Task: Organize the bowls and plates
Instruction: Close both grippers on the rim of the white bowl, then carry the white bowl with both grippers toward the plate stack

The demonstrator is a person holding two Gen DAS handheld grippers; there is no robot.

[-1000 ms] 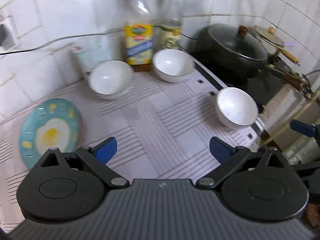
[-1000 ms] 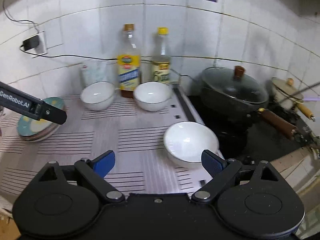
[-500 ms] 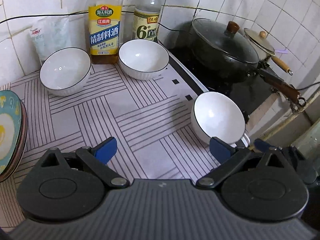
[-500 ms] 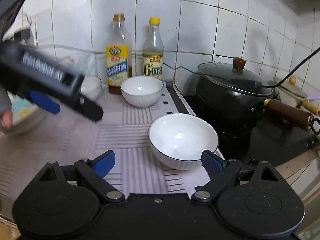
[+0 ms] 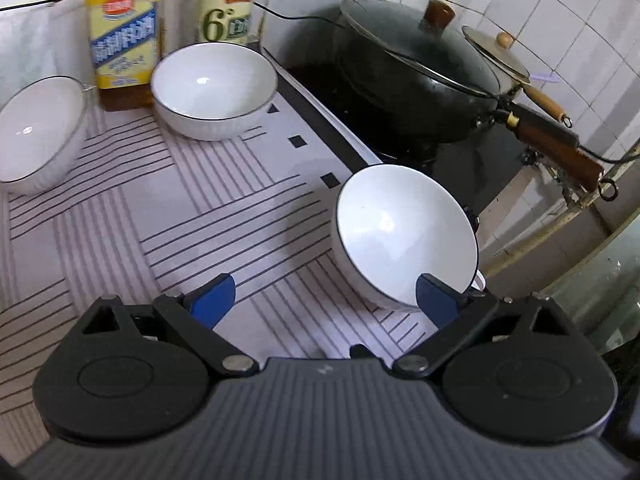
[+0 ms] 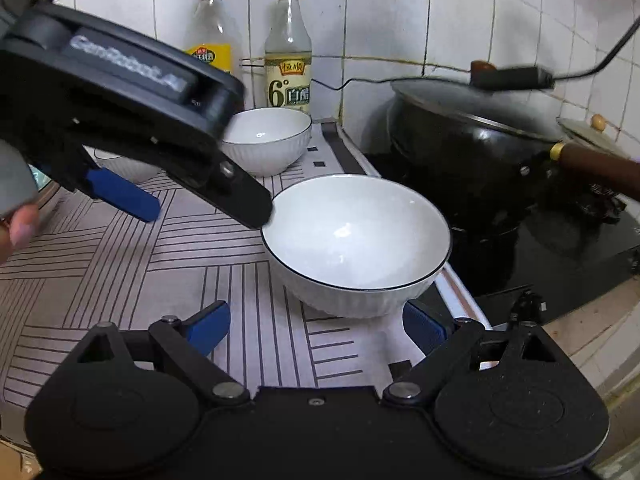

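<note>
Three white bowls with thin dark rims stand on the striped mat. The nearest bowl [image 5: 404,236] [image 6: 356,240] sits at the mat's right edge beside the stove. My left gripper [image 5: 324,300] is open and low over the mat, its right finger [image 5: 436,300] close against that bowl's near wall. In the right wrist view the left gripper [image 6: 208,218] reaches in from the upper left, one finger tip at the bowl's left rim. My right gripper [image 6: 316,326] is open just in front of the same bowl, holding nothing. The other bowls [image 5: 214,88] [image 5: 36,136] stand further back.
Two bottles [image 5: 124,28] [image 5: 226,4] stand against the tiled wall behind the bowls. A lidded black wok [image 5: 416,72] with a wooden handle fills the stove to the right, a smaller lidded pot [image 5: 496,52] behind it. A hand [image 6: 16,232] shows at the left edge.
My left gripper swung right and closer to the nearest bowl, and the egg-patterned plate left its view. My right gripper moved closer to that bowl. Both stayed open.
</note>
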